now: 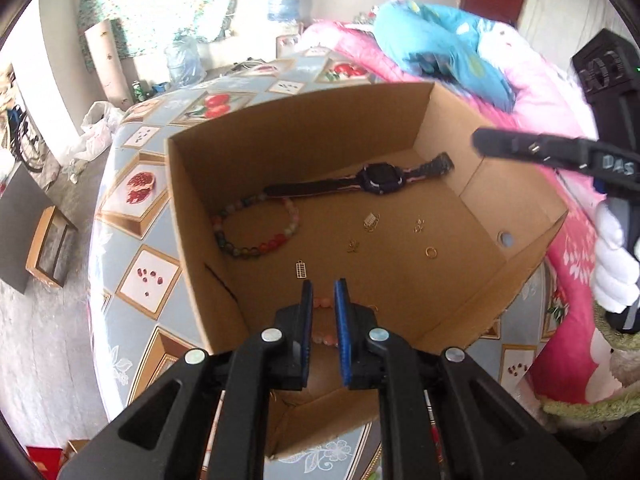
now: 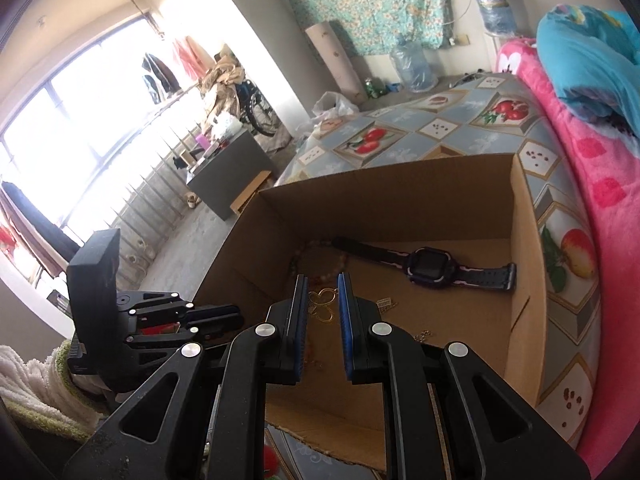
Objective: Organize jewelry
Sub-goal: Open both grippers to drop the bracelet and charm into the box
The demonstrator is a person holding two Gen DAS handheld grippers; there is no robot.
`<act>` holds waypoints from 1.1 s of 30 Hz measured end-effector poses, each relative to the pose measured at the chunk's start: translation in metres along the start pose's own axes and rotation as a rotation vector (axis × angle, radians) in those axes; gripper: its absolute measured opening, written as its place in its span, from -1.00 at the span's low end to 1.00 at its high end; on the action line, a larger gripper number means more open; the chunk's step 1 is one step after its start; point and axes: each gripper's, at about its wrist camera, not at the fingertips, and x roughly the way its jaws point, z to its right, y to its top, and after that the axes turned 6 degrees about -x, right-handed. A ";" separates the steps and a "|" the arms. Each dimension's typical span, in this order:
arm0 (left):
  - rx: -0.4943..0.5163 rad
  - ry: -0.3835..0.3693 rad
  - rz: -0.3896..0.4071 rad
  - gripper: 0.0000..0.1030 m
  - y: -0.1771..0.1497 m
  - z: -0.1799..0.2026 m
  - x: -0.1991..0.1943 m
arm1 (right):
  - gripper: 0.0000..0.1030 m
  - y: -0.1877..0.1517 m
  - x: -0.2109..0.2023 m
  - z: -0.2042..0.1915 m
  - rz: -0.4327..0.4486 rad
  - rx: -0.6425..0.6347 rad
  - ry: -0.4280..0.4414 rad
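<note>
An open cardboard box (image 1: 280,128) (image 2: 400,188) holds a black watch (image 1: 380,178) (image 2: 432,268), a multicolour bead bracelet (image 1: 256,228), a pink bead bracelet (image 1: 322,304) and several small gold pieces (image 1: 430,252). My left gripper (image 1: 323,286) is open and empty above the pink bracelet at the box's near side. My right gripper (image 2: 323,280) is open and empty above a gold butterfly pendant (image 2: 323,304). The right gripper also shows in the left wrist view (image 1: 520,146), over the box's right wall. The left gripper shows in the right wrist view (image 2: 216,316), at the box's left wall.
The box sits on a table with a fruit-pattern cloth (image 1: 136,216) (image 2: 400,128). A bed with pink bedding (image 1: 540,92) (image 2: 592,168) and a blue quilt (image 1: 440,40) runs along the right. A grey cabinet (image 2: 232,176) and a wheelchair (image 2: 256,108) stand by the window.
</note>
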 end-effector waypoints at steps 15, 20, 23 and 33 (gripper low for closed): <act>-0.212 0.012 0.227 -0.09 -0.025 -0.023 -0.042 | -0.73 0.002 0.113 0.007 -0.545 0.021 -0.080; -0.255 -0.004 0.239 -0.02 -0.030 -0.032 -0.045 | -0.70 -0.003 0.112 0.012 -0.559 0.059 -0.090; -0.275 -0.009 0.243 0.02 -0.033 -0.036 -0.047 | -0.70 -0.002 0.109 0.015 -0.540 0.087 -0.094; -0.367 -0.033 0.240 0.25 -0.040 -0.053 -0.047 | -0.62 0.020 -0.019 -0.004 -0.104 0.035 -0.188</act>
